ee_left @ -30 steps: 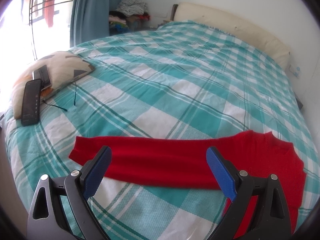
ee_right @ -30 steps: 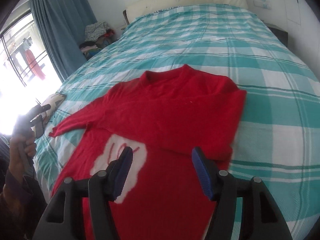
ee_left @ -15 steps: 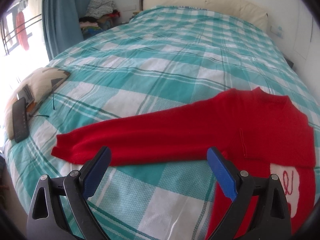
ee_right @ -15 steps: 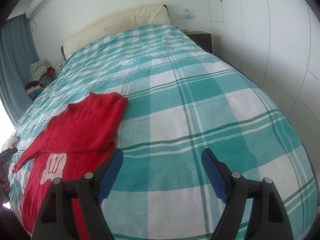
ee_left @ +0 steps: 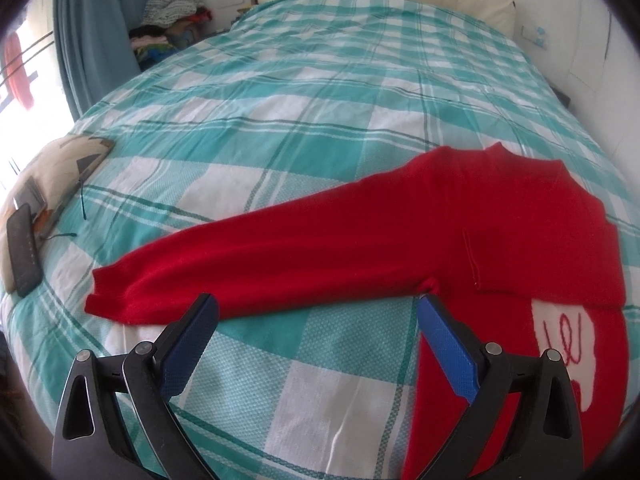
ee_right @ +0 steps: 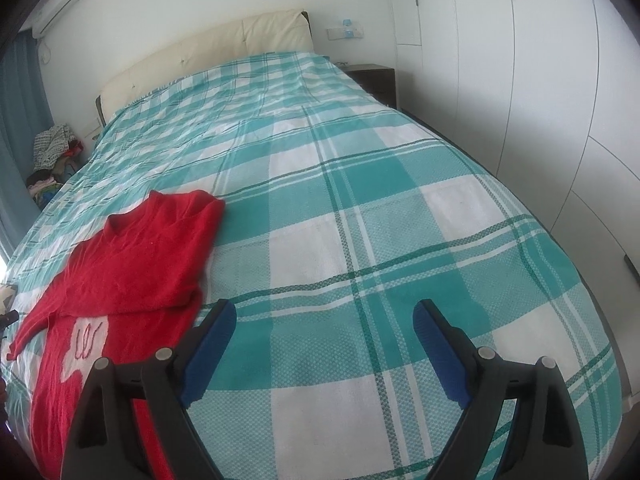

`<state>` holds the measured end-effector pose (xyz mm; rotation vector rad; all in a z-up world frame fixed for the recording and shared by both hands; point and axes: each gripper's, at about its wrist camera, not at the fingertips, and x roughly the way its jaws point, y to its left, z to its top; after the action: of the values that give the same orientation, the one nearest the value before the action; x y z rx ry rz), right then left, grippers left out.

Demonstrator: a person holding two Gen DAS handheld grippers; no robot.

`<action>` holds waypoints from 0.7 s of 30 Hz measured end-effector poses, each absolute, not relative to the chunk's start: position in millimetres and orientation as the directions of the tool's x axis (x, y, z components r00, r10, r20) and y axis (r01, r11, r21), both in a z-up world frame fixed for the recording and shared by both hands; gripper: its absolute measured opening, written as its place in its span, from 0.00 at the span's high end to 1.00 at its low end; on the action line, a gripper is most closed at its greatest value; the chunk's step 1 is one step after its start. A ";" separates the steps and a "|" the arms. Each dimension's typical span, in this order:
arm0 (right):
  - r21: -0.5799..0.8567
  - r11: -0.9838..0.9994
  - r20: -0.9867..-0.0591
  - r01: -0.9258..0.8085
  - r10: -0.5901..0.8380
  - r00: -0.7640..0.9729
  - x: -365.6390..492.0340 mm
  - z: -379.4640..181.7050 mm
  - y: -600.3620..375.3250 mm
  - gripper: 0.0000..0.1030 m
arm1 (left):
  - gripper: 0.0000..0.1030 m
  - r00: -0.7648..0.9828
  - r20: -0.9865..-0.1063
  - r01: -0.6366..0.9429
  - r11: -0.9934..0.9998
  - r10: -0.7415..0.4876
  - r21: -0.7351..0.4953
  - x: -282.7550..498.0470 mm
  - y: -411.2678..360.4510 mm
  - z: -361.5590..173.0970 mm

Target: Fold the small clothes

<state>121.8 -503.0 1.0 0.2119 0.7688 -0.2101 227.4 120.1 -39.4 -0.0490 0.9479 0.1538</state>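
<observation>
- The red sweater [ee_left: 500, 216] lies flat on the checked bedspread [ee_left: 280, 128], near the foot of the bed. One sleeve is already folded across the chest; the other sleeve [ee_left: 248, 264] is stretched out to the side, and its cuff points toward the patterned pillow [ee_left: 56, 168].
- The left gripper [ee_left: 316, 344] hovers just above the bedspread, beside this sleeve. Its jaws are wide apart and hold nothing.
- The right gripper [ee_right: 324, 344] is also wide apart and empty. It points at bare bedspread, well apart from the sweater.
- I think the step in hand is to fold the stretched sleeve over the body.
- To do it well, pinch the sleeve near the cuff and take both layers of the knit.
- Lift it only a little, carry it across the chest and lay it down smooth, so the folded sleeve beneath is not disturbed.
</observation>
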 end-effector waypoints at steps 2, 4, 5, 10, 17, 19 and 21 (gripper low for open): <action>0.118 0.959 -0.710 0.256 -0.099 0.698 121.9 0.4 -502.6 0.13 | 0.03 0.544 -0.834 -0.153 0.988 0.094 0.012 229.1 130.9 -43.0; 0.123 0.959 -0.708 0.254 -0.094 0.700 120.5 1.5 -502.9 0.13 | 0.03 0.546 -0.830 -0.207 0.978 0.112 -0.004 227.4 156.4 -38.8; 0.129 0.959 -0.705 0.253 -0.091 0.703 119.4 2.7 -503.6 0.13 | 0.03 0.551 -0.824 -0.253 0.967 0.133 -0.013 225.9 175.3 -35.6; 0.168 0.952 -0.695 0.257 -0.071 0.715 114.8 8.4 -511.1 0.13 | 0.03 0.496 -0.831 -0.546 0.834 0.252 -0.073 206.0 293.6 -40.8; 0.218 0.941 -0.699 0.257 -0.033 0.714 115.5 10.2 -511.6 0.13 | 0.11 0.437 -0.887 -0.657 0.727 0.152 -0.199 185.8 359.8 -77.6; 0.212 0.945 -0.699 0.248 -0.031 0.714 116.5 10.6 -507.5 0.13 | 0.25 0.444 -0.891 -0.647 0.722 0.096 -0.245 188.7 361.7 -84.7; 0.201 0.949 -0.702 0.241 -0.032 0.711 118.5 9.2 -503.8 0.13 | 0.36 0.447 -0.892 -0.650 0.707 0.060 -0.278 192.5 363.9 -90.9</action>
<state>118.5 -503.8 9.2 0.2890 0.7674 -0.1542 192.5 363.9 -90.9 -0.6671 1.0232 0.4820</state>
